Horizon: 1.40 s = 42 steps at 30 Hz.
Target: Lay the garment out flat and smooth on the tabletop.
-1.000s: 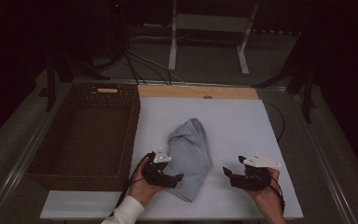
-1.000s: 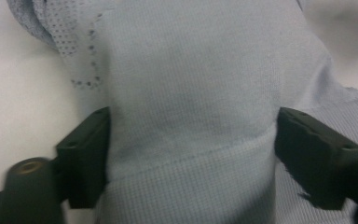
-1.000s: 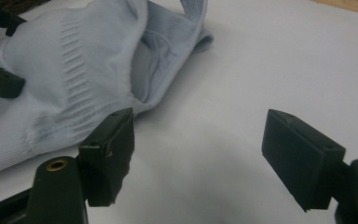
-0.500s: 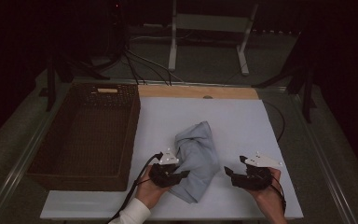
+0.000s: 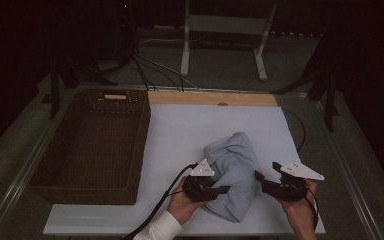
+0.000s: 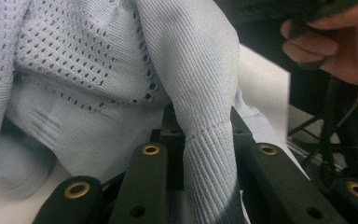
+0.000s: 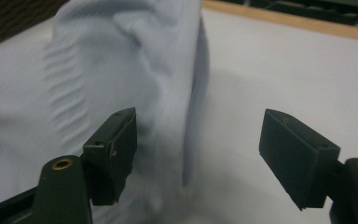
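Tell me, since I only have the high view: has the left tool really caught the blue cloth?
Observer: Yes. In the left gripper view the left tool has just been closing, and its jaws pinch a ribbed fold of the cloth.
Operator: And the right tool?
Observer: The right tool is open; the cloth's edge shows between its jaws, not gripped.
Operator: Is the fabric plain?
Observer: No, part of it is an openwork knit with small holes.

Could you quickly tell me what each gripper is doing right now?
Left gripper: just closed, shut on the cloth.
Right gripper: open, holding nothing, at the cloth's edge.
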Motion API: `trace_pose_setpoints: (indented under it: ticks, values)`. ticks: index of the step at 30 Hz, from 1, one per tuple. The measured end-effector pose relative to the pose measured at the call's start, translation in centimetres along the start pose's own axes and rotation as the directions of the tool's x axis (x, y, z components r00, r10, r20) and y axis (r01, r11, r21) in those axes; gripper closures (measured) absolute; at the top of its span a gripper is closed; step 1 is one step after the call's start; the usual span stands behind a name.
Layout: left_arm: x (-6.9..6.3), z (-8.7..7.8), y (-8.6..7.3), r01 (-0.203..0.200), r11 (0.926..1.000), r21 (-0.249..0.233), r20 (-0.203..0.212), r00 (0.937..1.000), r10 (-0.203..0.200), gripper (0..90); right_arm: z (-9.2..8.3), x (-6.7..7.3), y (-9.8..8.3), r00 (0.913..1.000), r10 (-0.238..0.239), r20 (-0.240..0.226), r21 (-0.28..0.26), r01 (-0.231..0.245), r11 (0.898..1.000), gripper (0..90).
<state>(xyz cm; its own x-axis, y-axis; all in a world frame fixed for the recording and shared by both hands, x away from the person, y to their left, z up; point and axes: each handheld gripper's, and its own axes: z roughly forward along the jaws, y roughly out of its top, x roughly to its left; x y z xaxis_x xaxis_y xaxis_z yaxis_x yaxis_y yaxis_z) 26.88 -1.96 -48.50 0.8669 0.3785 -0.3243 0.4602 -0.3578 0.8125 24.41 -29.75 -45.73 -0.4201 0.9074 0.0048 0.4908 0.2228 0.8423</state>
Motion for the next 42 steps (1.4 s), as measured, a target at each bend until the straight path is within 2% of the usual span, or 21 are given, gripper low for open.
trace_pose_setpoints:
  ticks: [6,11,12,14,17,20,21,22,24,26,27,30,33,35,38,42]
  values:
    - [-1.7,1.4,1.1,-0.057,0.9984,0.0,0.061,0.9965,0.057,76.6,-0.9,-1.0,0.1,0.9982,0.042,0.042,-0.046,-0.04,0.998,29.0]
    - [-3.3,2.3,1.6,-0.112,0.9937,-0.007,0.121,0.9864,0.112,76.6,-1.3,-1.3,0.2,0.9967,0.055,0.06,-0.07,-0.05,0.996,29.6]
    - [-3.3,2.2,1.5,-0.113,0.9935,-0.008,0.121,0.9862,0.113,76.6,-1.4,-1.3,0.2,0.9966,0.055,0.062,-0.071,-0.051,0.996,29.6]
    - [-3.1,1.9,1.4,-0.1,0.9949,-0.011,0.097,0.9902,0.101,76.5,-1.4,-1.4,0.2,0.9966,0.056,0.061,-0.073,-0.051,0.996,29.4]
    - [-1.9,0.4,0.8,-0.047,0.9987,-0.021,0.031,0.9984,0.048,76.5,-1.4,-1.4,0.2,0.997,0.052,0.058,-0.069,-0.048,0.996,29.1]
    - [-0.6,-1.5,0.0,0.009,0.999,-0.043,-0.039,0.9992,-0.011,76.4,-1.2,-1.2,0.2,0.9977,0.047,0.049,-0.06,-0.044,0.997,29.0]
    - [0.3,-2.5,-0.5,0.052,0.9966,-0.064,-0.071,0.9958,-0.056,76.4,-1.2,-1.1,0.2,0.9979,0.045,0.047,-0.057,-0.042,0.997,29.0]
    - [0.9,-3.2,-1.0,0.077,0.9942,-0.075,-0.097,0.9917,-0.084,76.4,-1.0,-1.0,0.2,0.9984,0.037,0.042,-0.05,-0.035,0.998,29.0]
    - [2.1,-4.3,-1.7,0.129,0.9872,-0.093,-0.14,0.9799,-0.142,76.4,-0.8,-0.7,0.1,0.999,0.029,0.033,-0.039,-0.028,0.999,29.1]
    - [3.0,-5.2,-2.3,0.168,0.9795,-0.111,-0.165,0.9687,-0.185,76.4,-0.4,-0.3,0.1,0.9996,0.02,0.021,-0.024,-0.02,1.0,29.1]
    - [3.3,-5.5,-2.5,0.182,0.9758,-0.12,-0.168,0.965,-0.201,76.4,-0.2,0.0,0.0,0.9998,0.015,0.011,-0.016,-0.015,1.0,29.1]
    - [3.6,-6.1,-2.6,0.198,0.9699,-0.142,-0.172,0.9599,-0.221,76.4,0.7,1.0,-0.1,0.9998,-0.011,-0.017,0.012,0.012,1.0,29.1]
    - [3.7,-6.1,-2.4,0.206,0.9669,-0.15,-0.173,0.9575,-0.231,76.2,1.6,2.0,-0.2,0.9985,-0.029,-0.047,0.031,0.03,0.999,29.2]
    - [3.7,-5.9,-2.4,0.2,0.9694,-0.142,-0.2,0.9532,-0.226,74.5,2.2,2.5,-0.2,0.9969,-0.045,-0.064,0.048,0.048,0.998,29.3]
    - [3.8,-5.9,-2.5,0.194,0.9725,-0.129,-0.243,0.9446,-0.221,66.6,3.0,3.2,-0.3,0.9942,-0.062,-0.088,0.07,0.068,0.995,30.1]
    - [3.9,-5.9,-2.5,0.192,0.9738,-0.122,-0.251,0.9434,-0.217,61.9,4.4,3.7,-0.5,0.9916,-0.072,-0.108,0.115,0.084,0.99,34.6]
